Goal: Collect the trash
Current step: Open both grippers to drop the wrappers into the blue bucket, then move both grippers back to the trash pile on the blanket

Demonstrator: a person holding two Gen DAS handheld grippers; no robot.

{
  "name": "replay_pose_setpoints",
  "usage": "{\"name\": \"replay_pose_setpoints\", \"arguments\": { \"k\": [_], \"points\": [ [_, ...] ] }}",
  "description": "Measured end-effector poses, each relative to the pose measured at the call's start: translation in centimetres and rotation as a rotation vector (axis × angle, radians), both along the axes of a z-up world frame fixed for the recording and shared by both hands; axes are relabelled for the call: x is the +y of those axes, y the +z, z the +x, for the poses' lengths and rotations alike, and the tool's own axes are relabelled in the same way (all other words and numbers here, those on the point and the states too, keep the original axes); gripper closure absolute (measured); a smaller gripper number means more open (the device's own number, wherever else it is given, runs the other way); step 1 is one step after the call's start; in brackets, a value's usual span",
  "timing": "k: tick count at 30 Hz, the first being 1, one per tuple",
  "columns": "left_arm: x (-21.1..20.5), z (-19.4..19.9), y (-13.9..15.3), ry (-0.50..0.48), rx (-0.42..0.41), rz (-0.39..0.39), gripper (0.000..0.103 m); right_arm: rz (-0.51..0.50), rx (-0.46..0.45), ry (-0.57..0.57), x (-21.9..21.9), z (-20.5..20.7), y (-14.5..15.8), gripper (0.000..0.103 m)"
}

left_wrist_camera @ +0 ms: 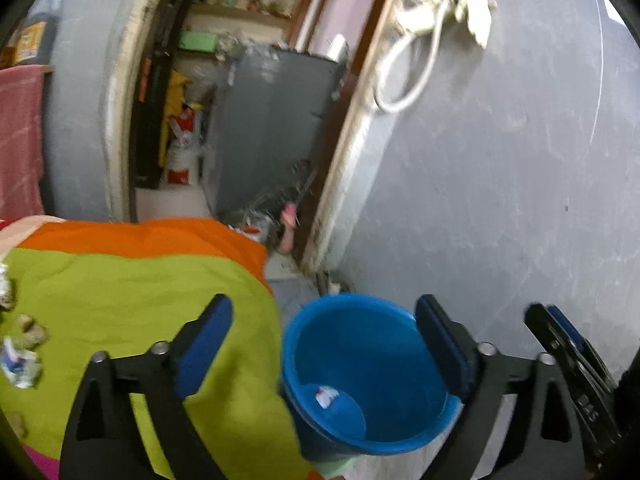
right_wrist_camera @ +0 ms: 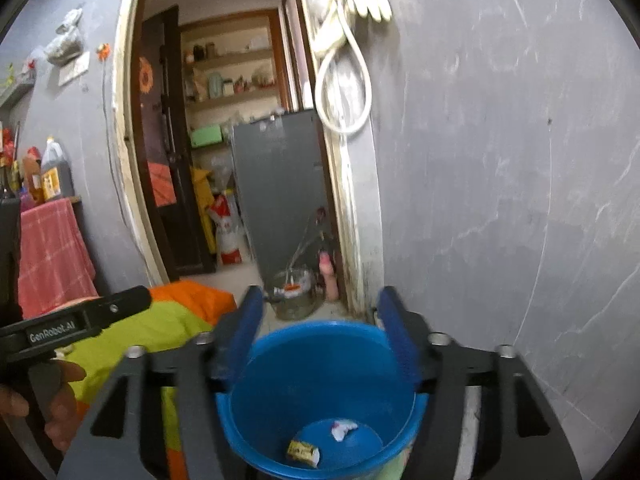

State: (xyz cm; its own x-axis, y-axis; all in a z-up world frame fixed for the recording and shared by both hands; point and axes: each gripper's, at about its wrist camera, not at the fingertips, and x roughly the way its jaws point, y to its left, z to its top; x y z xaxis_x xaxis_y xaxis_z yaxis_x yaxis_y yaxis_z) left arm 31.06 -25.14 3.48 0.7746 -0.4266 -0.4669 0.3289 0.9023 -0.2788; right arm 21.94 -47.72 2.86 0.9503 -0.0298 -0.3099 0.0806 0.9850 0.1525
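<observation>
"Where is the trash now?"

"Two scraps lie at the bottom of your round blue plastic bucket (right_wrist_camera: 320, 396). More crumpled paper wads (left_wrist_camera: 20, 360) sit at the left edge of the green and orange blanket (left_wrist_camera: 120, 288)."

"And my tools?"

"Your left gripper (left_wrist_camera: 324, 344) and right gripper (right_wrist_camera: 320, 336) both gape wide, holding nothing. You might bump the bucket over and spill it."

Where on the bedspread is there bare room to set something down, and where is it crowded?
The lime-green and orange bedspread lies bare from its orange band to the edge beside the round blue plastic bucket. Its left edge is crowded with crumpled paper scraps. The bucket holds two scraps, with bare floor left inside.
</observation>
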Motion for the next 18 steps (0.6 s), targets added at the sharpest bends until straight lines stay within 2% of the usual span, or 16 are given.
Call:
{"name": "replay_pose_setpoints", "arguments": {
  "k": [2, 3, 5, 7, 12, 18],
  "points": [
    [1.5, -0.6, 0.8, 0.033, -0.033, -0.002, 0.003, -0.013, -0.026, 0.004, 0.9, -0.6, 0.8, 0.022],
    [2.3, -1.0, 1.2, 0.048, -0.052, 0.001, 0.003, -0.019, -0.037, 0.008, 1.4, -0.8, 1.2, 0.02],
    [3.7, -1.9, 1.8, 0.069, -0.079, 0.012, 0.002, -0.029, -0.055, 0.012, 2.1, -1.3, 1.8, 0.008],
    [5.1, -2.8, 2.4, 0.087, -0.104, 0.025, 0.002, -0.031, -0.071, 0.021, 2.9, -1.8, 2.3, 0.0],
    [7.8, -5.8, 2.8, 0.118, -0.17, 0.072, 0.002, -0.029, -0.09, 0.059, 5.5, -2.6, 3.3, 0.0],
    [11.2, -8.6, 3.2, 0.163, -0.207, 0.093, 0.002, -0.036, -0.108, 0.108, 9.2, -3.4, 4.1, 0.0]
  ]
}}
